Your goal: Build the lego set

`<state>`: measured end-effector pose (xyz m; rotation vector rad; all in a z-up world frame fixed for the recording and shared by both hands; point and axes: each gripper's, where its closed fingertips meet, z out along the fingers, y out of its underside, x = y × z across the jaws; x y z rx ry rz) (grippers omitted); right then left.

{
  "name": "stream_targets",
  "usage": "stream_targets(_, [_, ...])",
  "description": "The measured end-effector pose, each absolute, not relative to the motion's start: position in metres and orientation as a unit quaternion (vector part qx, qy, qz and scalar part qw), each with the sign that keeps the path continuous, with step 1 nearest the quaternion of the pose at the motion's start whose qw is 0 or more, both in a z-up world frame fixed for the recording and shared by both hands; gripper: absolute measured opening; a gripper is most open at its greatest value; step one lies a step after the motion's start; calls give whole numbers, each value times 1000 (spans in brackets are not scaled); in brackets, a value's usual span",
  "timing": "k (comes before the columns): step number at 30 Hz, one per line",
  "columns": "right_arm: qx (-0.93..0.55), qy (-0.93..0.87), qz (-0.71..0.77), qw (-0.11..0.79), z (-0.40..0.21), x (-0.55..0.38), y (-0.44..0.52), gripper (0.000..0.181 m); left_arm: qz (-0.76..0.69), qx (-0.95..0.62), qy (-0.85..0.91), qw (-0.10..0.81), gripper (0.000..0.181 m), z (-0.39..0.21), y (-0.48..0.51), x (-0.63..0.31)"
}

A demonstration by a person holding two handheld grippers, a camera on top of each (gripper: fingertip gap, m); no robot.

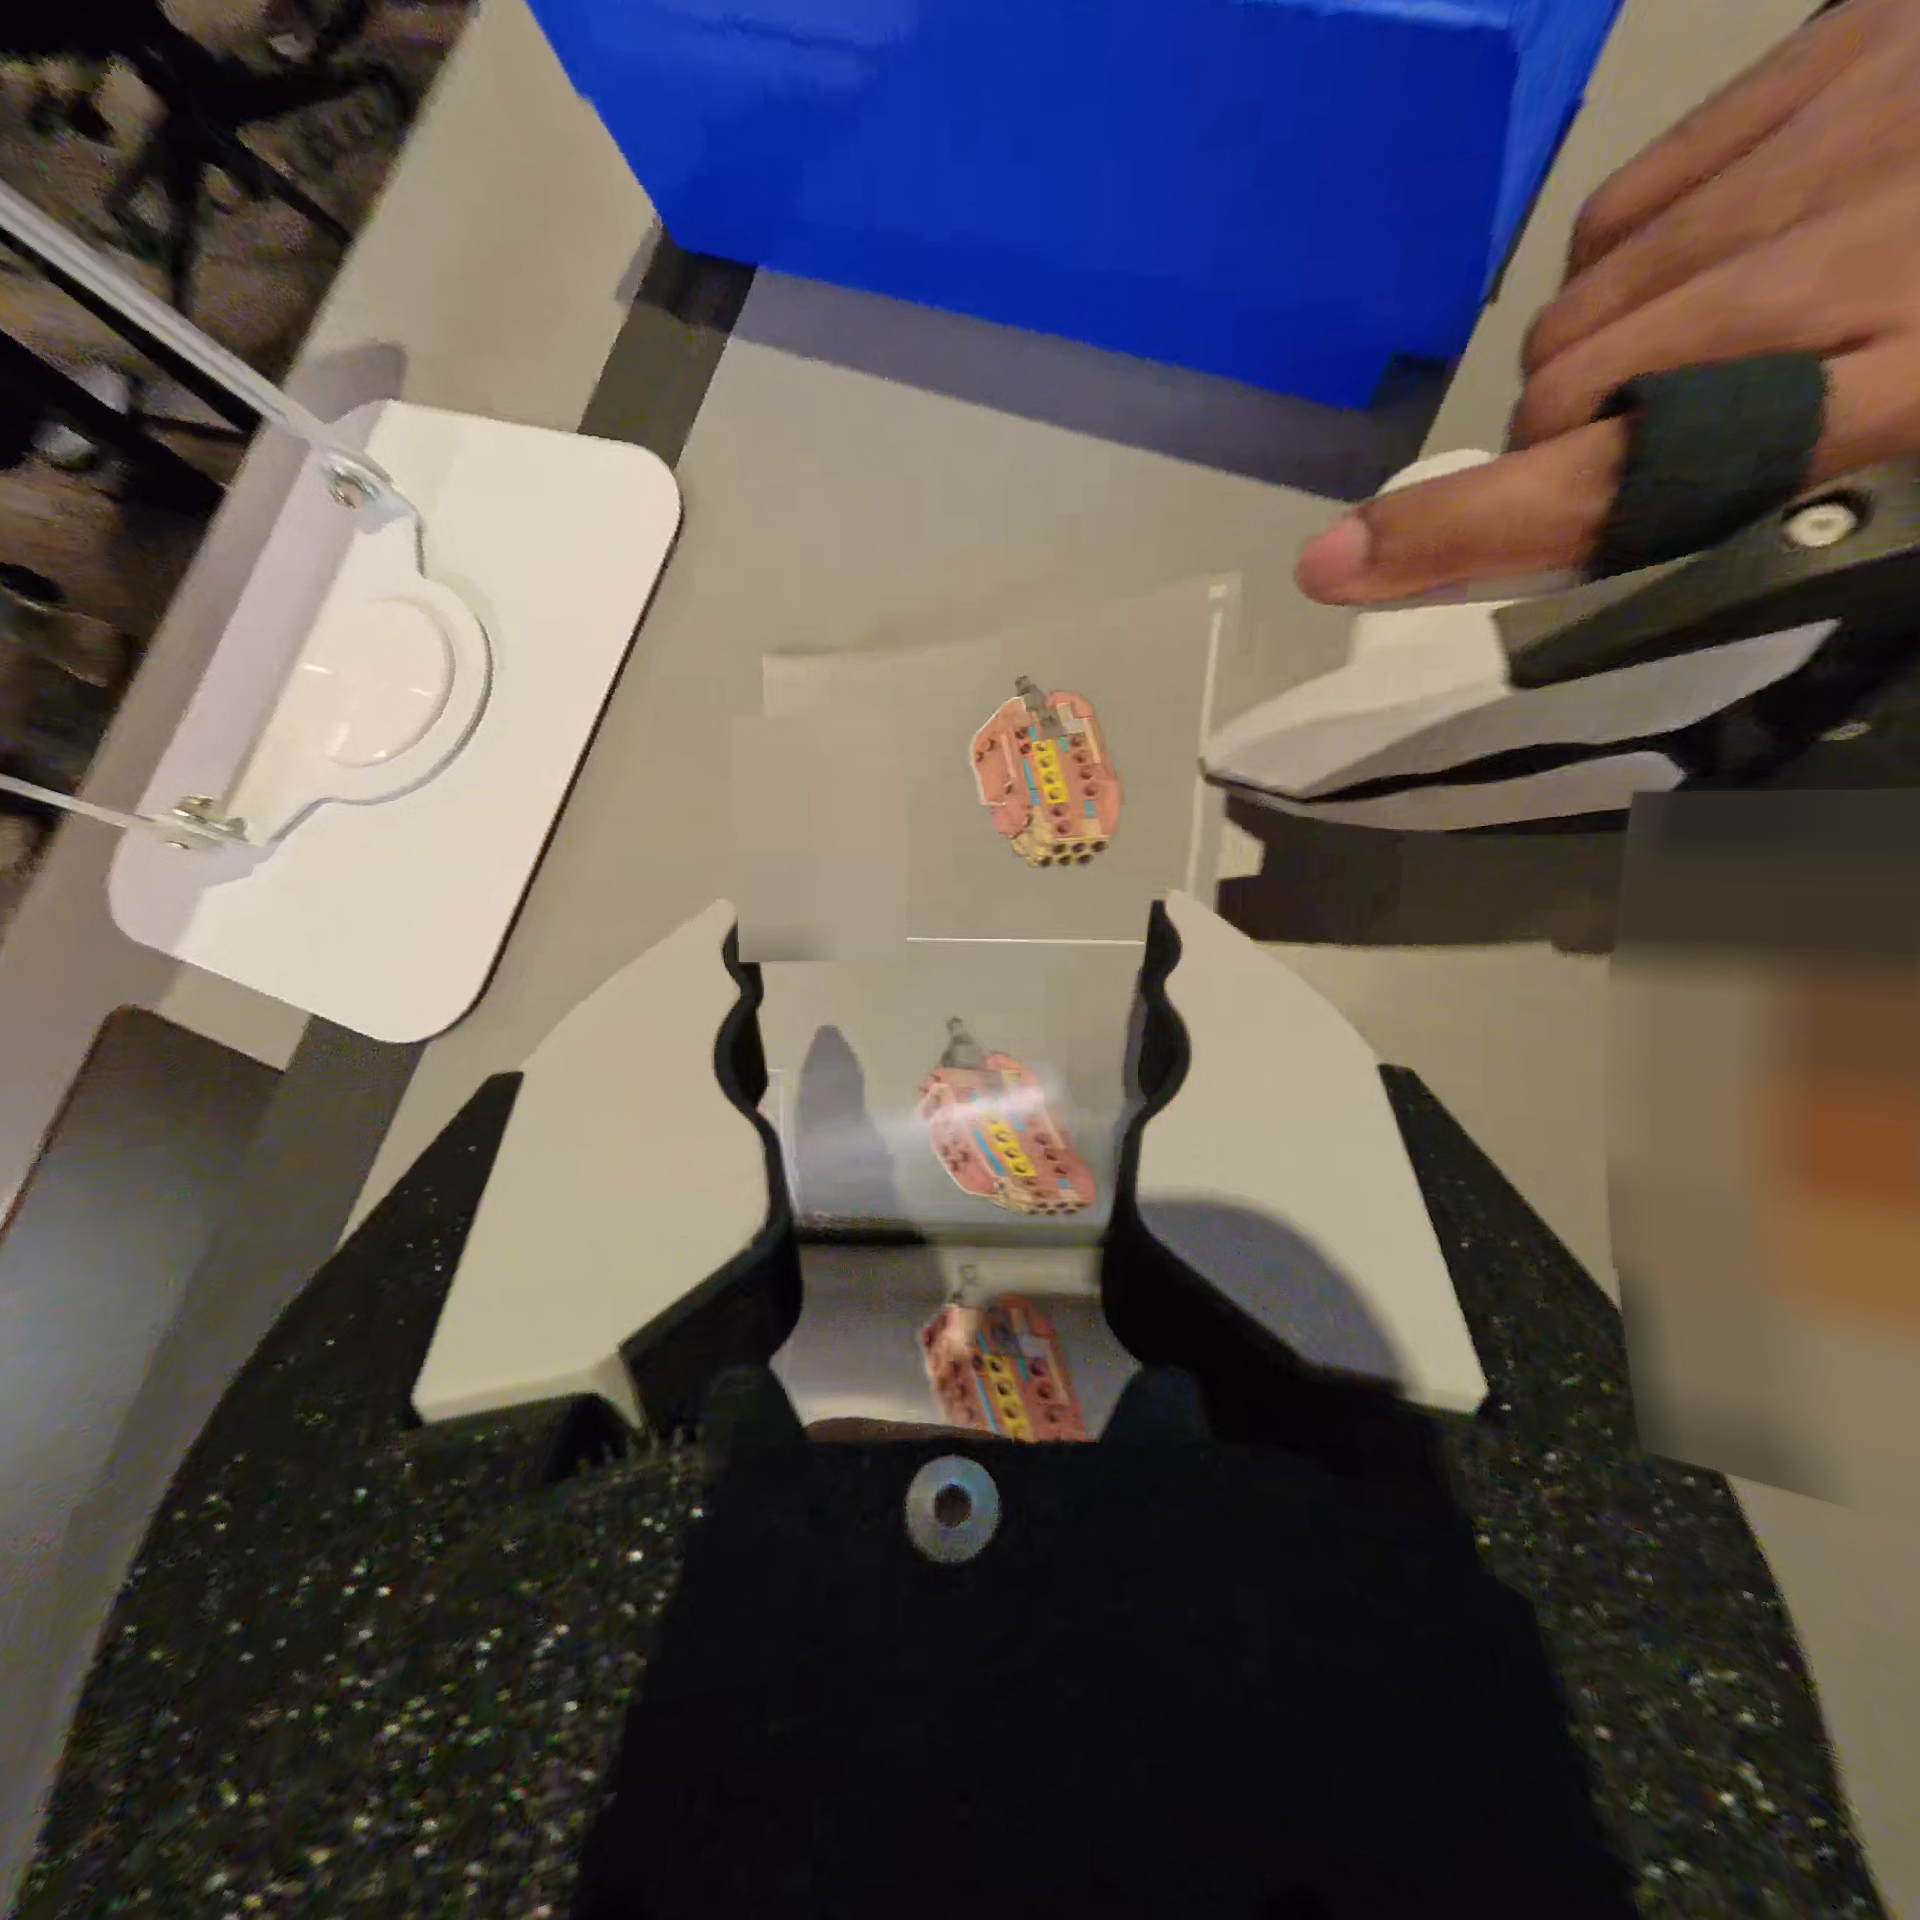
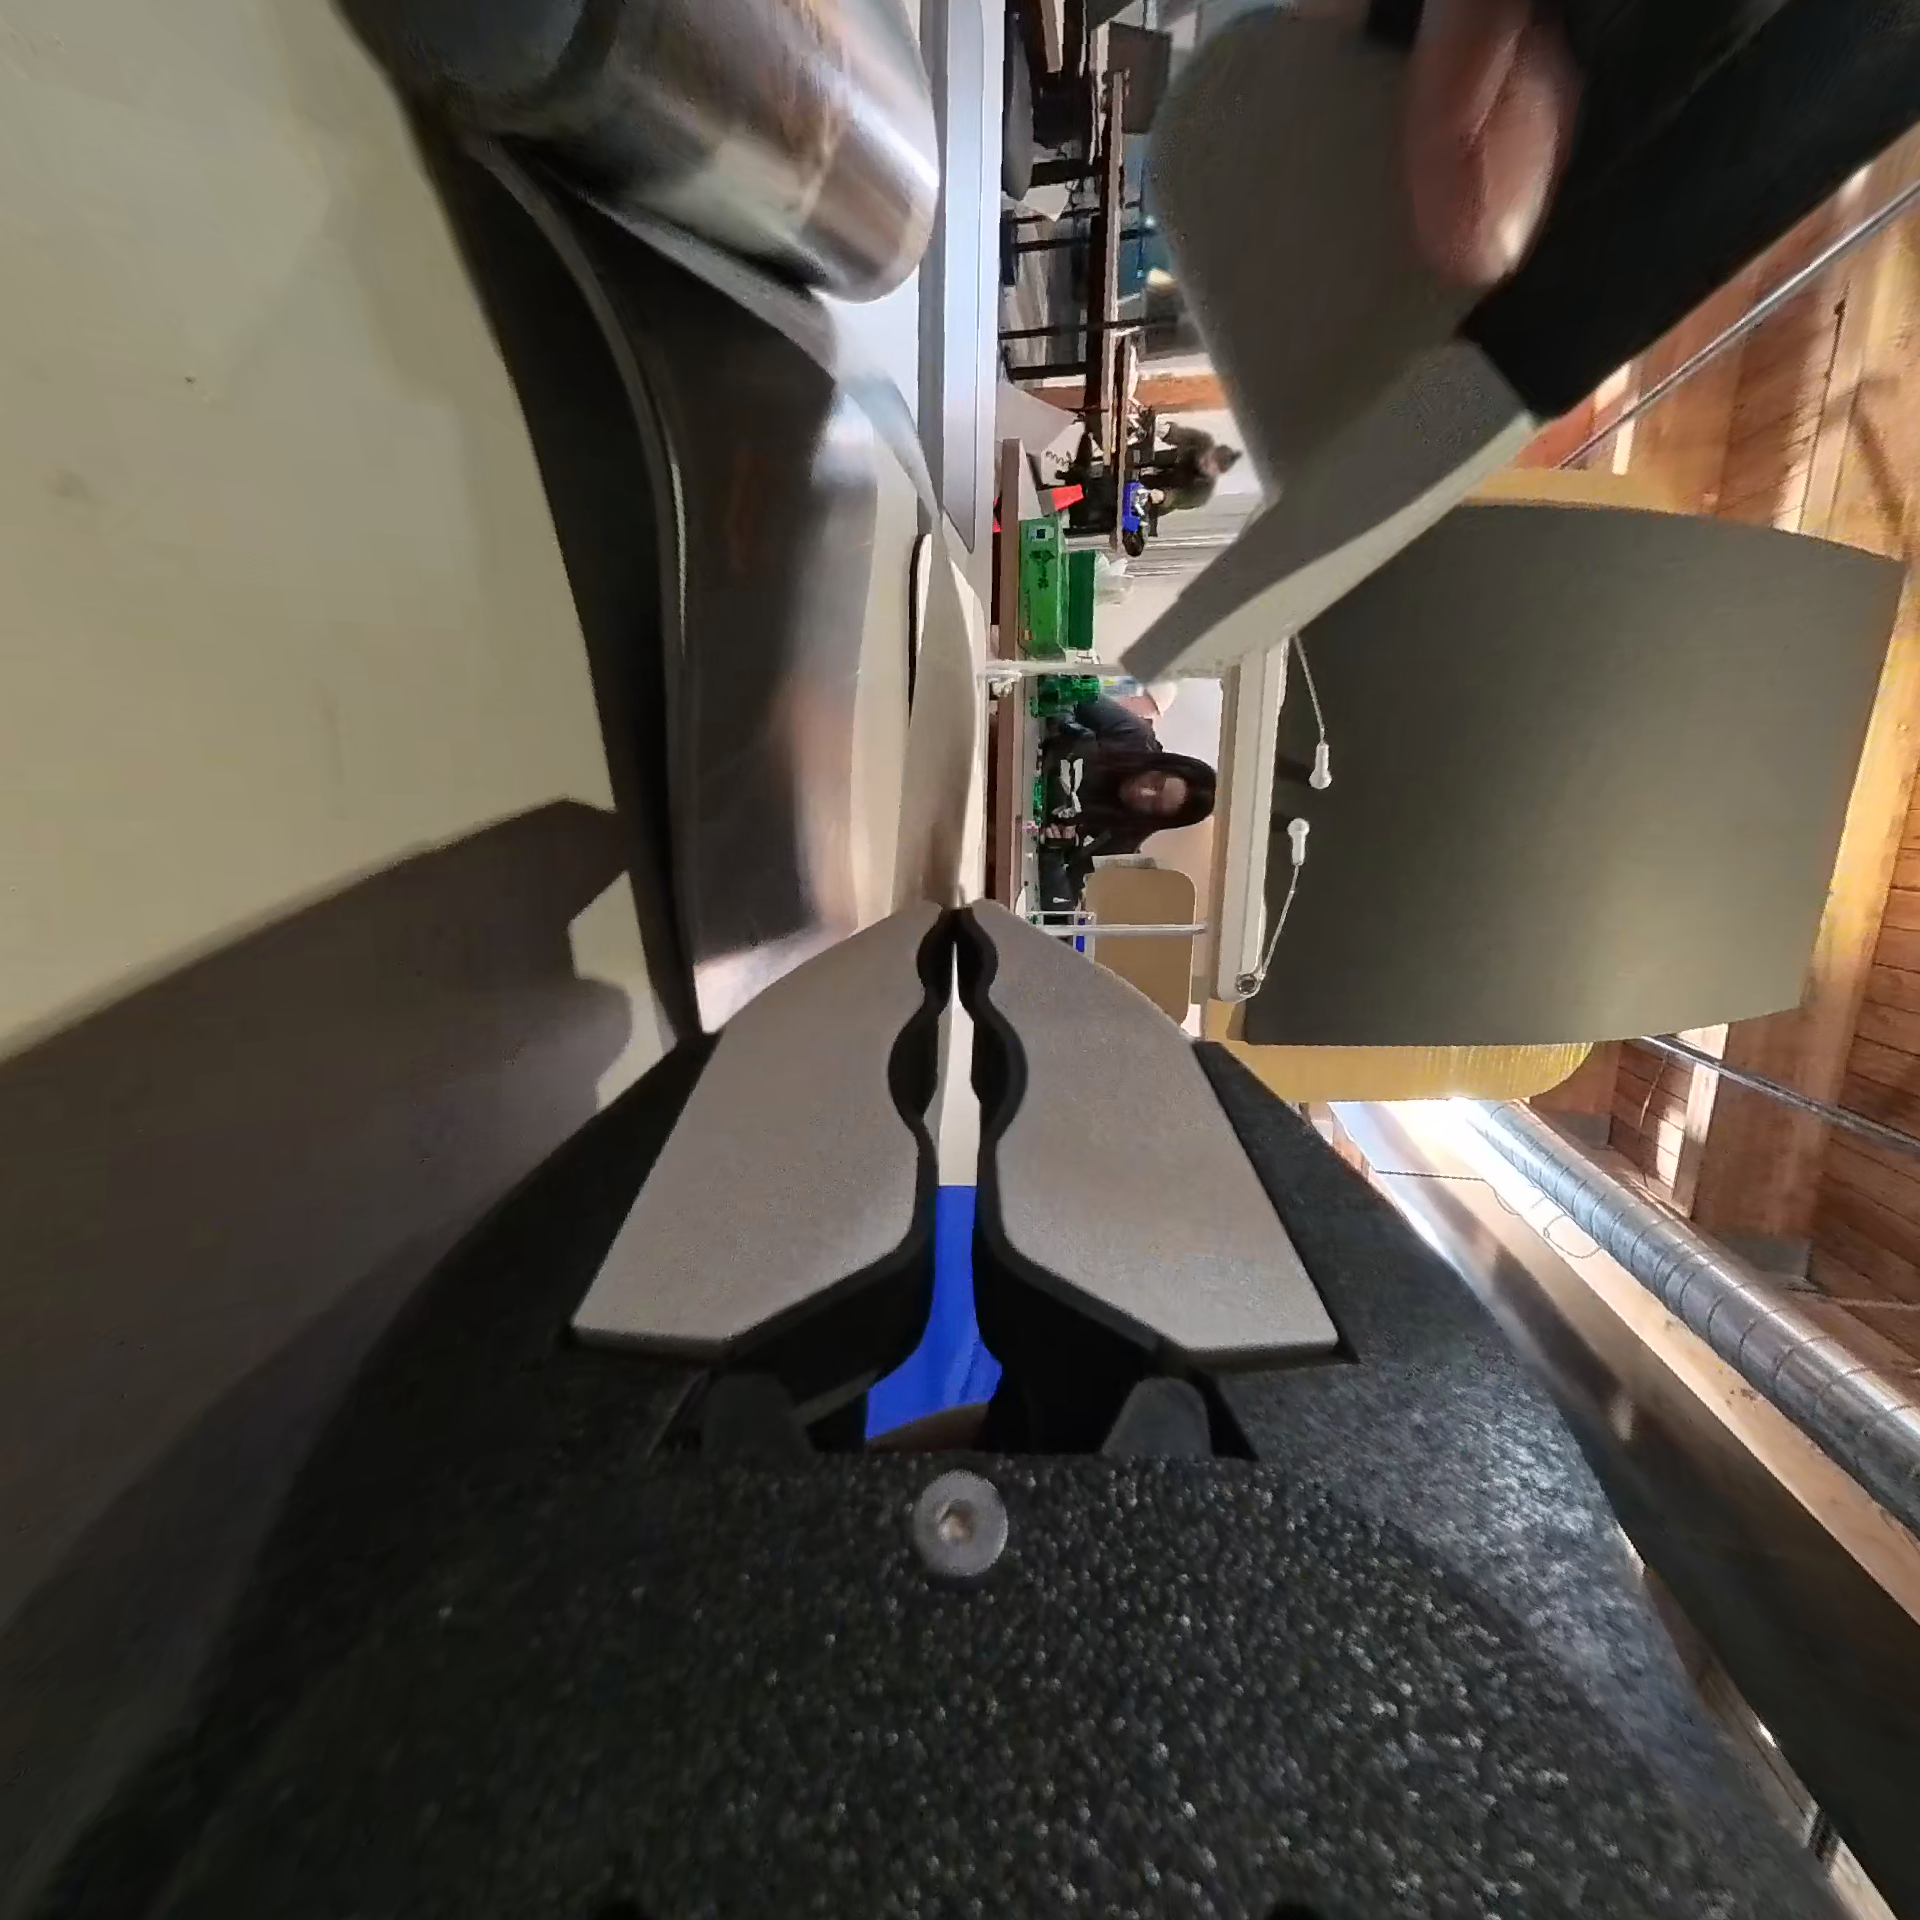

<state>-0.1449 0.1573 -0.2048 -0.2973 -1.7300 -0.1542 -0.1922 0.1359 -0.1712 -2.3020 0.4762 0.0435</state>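
An instruction booklet (image 1: 1039,769) lies open on the table, its pages showing pictures of a pink model. My left gripper (image 1: 945,914) is open above it, and the pages show between its fingers. My right gripper (image 1: 1216,771), held by a hand (image 1: 1714,260), comes in from the right, turned on its side, with its tips at the page's right edge. In the right wrist view the right gripper (image 2: 953,914) is shut, and a thin pale sheet (image 2: 940,727) runs between its pads and out past the tips. No loose bricks are in view.
A blue box (image 1: 1039,156) stands at the back of the grey table (image 1: 883,499). A white plate with a clear lens (image 1: 416,707) on wires sits at the left. The left gripper's finger (image 2: 1340,416) fills the top right of the right wrist view.
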Motion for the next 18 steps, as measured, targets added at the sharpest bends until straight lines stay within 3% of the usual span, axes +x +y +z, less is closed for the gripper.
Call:
stream_targets(9, [-130,-746,-67,650,-193,-147,154,0,207,-877,194,389,69,-178,116,-170])
stream_targets(18, [-120,-728,-58,673,-178,-151,142,0,327,-836,172,406,40,-187,114,-171])
